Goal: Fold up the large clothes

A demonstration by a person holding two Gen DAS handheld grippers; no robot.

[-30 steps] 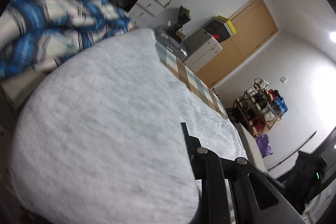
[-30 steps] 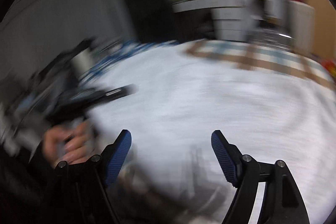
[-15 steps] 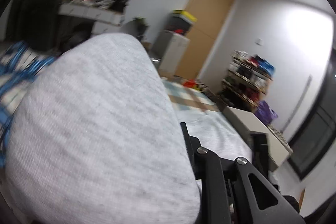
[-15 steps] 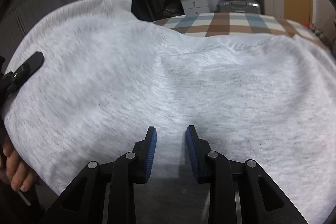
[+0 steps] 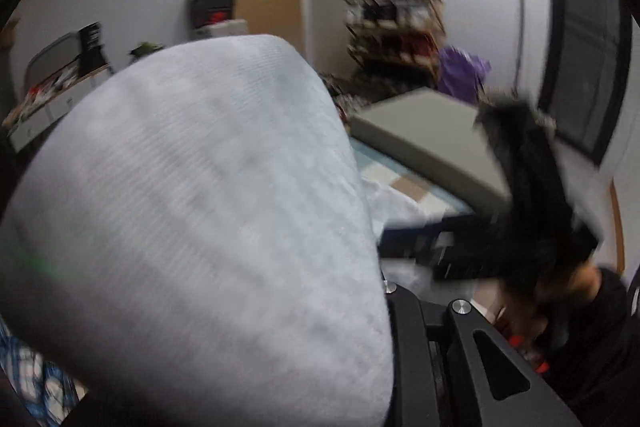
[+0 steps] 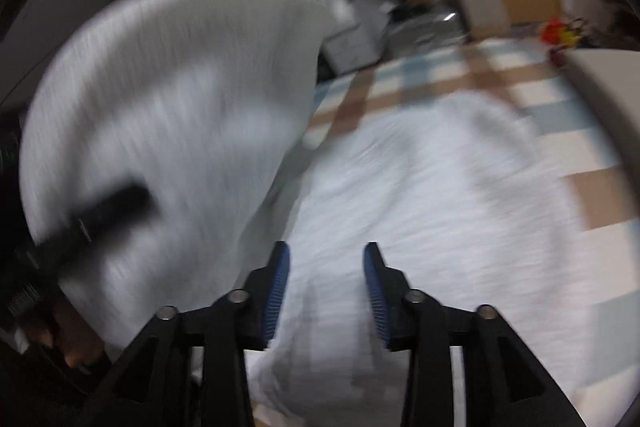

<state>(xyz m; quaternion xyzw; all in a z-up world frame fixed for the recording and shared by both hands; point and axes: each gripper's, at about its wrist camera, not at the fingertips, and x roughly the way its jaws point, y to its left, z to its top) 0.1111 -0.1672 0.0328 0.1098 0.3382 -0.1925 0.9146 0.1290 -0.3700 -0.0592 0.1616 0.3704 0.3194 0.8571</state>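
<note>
Two grippers work on one grey garment (image 6: pixel 420 195) spread over the checked bed (image 6: pixel 500 83). Left gripper (image 6: pixel 116 203) is clamped on a raised edge, prob. to carry it across for a fold. Right gripper (image 6: pixel 325 291) has just been opening; jaws apart, no cloth between, hovering above it.

No text, label, brand, number or sign can be read in either view; both are smeared by motion blur, and whatever print may stand on the yellow-lidded box (image 5: pixel 212 1) by the door or on the cluttered shelf (image 5: pixel 394 15) is too small and too blurred to be made out
</note>
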